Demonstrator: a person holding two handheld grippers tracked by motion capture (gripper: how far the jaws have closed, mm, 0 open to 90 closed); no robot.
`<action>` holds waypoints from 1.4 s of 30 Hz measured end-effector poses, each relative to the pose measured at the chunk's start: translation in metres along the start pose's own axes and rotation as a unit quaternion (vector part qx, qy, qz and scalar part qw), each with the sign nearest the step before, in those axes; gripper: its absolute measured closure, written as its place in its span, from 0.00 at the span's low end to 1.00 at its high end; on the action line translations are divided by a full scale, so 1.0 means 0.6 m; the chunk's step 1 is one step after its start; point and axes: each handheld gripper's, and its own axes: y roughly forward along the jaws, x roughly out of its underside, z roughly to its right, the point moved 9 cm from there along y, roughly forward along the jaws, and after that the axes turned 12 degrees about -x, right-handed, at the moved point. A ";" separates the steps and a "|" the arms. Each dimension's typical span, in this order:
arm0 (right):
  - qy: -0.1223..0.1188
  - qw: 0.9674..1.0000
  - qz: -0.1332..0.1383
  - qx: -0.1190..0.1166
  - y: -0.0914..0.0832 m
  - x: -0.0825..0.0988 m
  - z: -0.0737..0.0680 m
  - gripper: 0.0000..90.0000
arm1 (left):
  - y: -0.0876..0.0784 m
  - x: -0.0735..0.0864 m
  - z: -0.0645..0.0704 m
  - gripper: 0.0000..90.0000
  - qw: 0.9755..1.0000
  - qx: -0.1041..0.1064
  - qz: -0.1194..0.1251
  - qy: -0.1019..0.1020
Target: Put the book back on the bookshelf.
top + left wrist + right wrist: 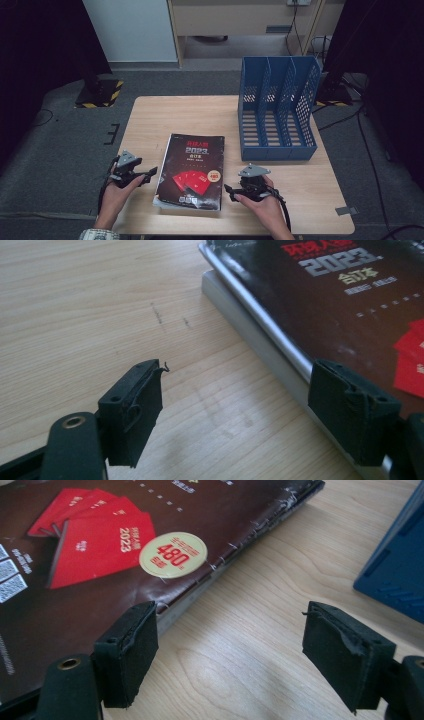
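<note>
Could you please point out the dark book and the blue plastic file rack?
dark book with red cover art (pixel 192 167), high view, middle of the front cover.
blue plastic file rack (pixel 278 149), high view, its low front wall.

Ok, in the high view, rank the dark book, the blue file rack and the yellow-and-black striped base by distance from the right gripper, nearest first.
From the right gripper, in the high view:
1. Dark book: flat on the table, just beside the gripper's fingers, toward the left gripper.
2. Blue file rack: at the table's far right corner.
3. Yellow-and-black striped base: on the floor, beyond the table's far left corner.
</note>
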 end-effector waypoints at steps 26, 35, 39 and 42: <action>-0.042 0.999 -0.013 -0.031 0.071 -0.117 -0.033 0.28 | -0.005 -0.025 0.042 0.43 1.000 0.015 0.021 0.017; -0.027 0.999 -0.010 -0.037 0.088 -0.094 -0.024 0.26 | -0.002 -0.025 0.051 0.51 1.000 0.022 0.017 0.009; -0.023 0.999 -0.008 -0.039 0.085 -0.092 -0.026 0.22 | 0.002 -0.023 0.056 0.53 1.000 0.023 0.013 0.016; -0.021 0.999 -0.015 -0.045 0.090 -0.088 -0.028 0.18 | 0.006 -0.019 0.059 0.54 1.000 0.025 0.006 0.015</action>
